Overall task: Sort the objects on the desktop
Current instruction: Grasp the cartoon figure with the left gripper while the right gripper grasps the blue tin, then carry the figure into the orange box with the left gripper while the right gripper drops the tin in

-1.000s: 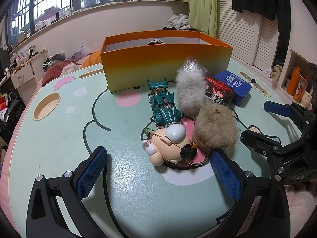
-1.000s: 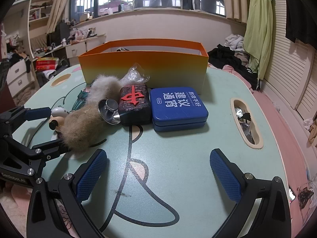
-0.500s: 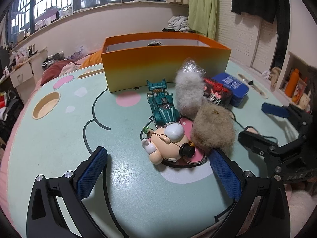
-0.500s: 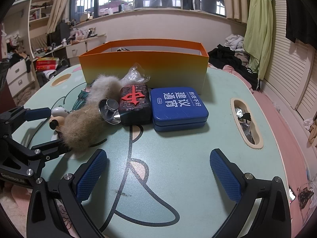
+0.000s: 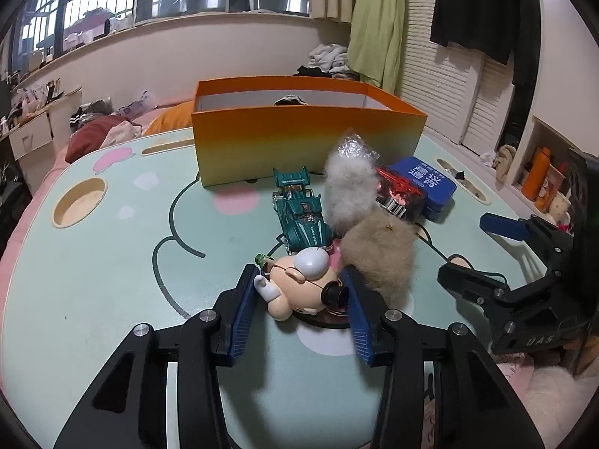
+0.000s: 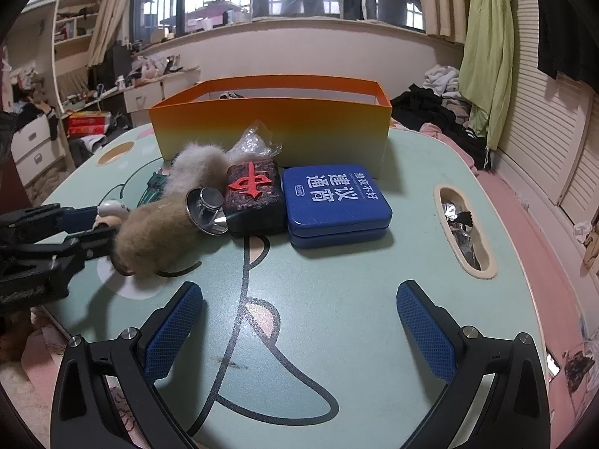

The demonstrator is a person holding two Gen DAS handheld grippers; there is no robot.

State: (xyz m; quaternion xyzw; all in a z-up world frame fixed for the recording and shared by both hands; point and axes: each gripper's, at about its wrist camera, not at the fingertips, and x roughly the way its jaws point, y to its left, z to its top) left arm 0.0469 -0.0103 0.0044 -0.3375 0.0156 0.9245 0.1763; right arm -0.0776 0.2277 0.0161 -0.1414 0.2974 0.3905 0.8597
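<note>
The little cartoon figurine [image 5: 303, 286], peach-bodied with a white cap and round glasses, lies on its side on the pale green table [image 5: 112, 280], right between the blue pads of the left gripper [image 5: 299, 299]. The jaws are closing on it: the left pad sits against the white foot, the right pad against the black knob by its glasses, though I cannot tell whether they are pressing yet. The toy rests partly on a dark-rimmed round disc [image 5: 329, 318] under it.

From the figurine, at twelve o'clock, a teal toy car [image 5: 301, 215] points away toward the orange box [image 5: 307, 142], which stands open-topped at the far side of the table. At two o'clock a tan fur ball [image 5: 378, 254] touches the figurine's side, and a whitish fur ball [image 5: 350, 194] sits just beyond it, with a crinkled clear bag [image 5: 352, 147] behind that. Further toward two o'clock lie a dark block with a red character [image 6: 254, 196] and, touching it, a blue tin [image 6: 335, 204]. A shiny metal cap [image 6: 209, 209] leans against the block beside the tan fur.

The right gripper [image 6: 299, 327] hangs over bare table at three o'clock from the figurine, well apart from it, fingers spread wide with nothing between them.
</note>
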